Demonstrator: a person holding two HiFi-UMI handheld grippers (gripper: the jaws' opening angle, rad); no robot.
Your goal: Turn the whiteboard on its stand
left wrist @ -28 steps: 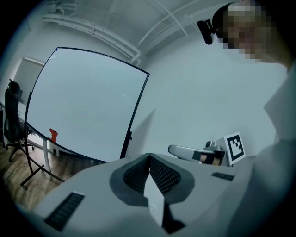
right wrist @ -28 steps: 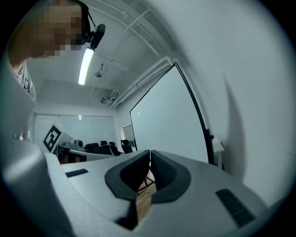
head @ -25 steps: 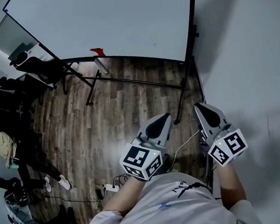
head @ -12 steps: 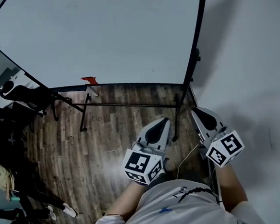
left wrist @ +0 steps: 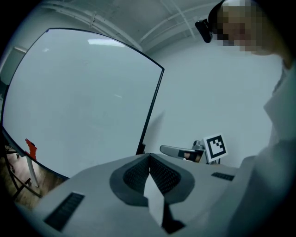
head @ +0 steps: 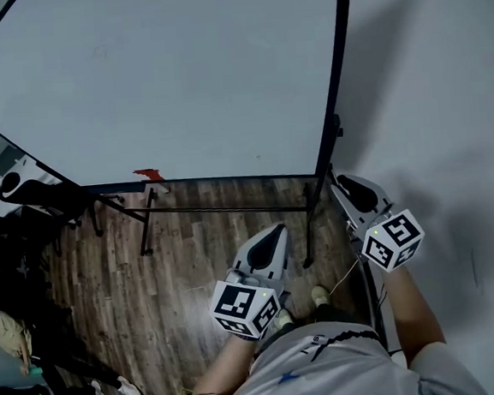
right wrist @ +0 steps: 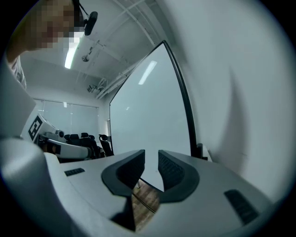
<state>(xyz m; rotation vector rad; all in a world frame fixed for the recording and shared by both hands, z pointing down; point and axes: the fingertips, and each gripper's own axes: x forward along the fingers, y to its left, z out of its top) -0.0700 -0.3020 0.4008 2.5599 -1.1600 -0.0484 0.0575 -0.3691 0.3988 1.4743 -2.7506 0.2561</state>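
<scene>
The whiteboard (head: 168, 79), smooth and pale in a thin dark frame, stood on its black stand (head: 222, 210) over the plank floor (head: 185, 275); its top and left corner were cut off. A small red thing (head: 150, 174) at its lower edge was unclear. The left claw (left wrist: 149, 158) was clenched, empty. The right claw (right wrist: 151, 162), beside the board's right edge, had just been opening, nothing between its ribbed pads (right wrist: 170, 169).

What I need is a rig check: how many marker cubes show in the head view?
2. One cube rides the left gripper, low centre; the other rides the right gripper, near the whiteboard's right post. None looks hidden.
</scene>
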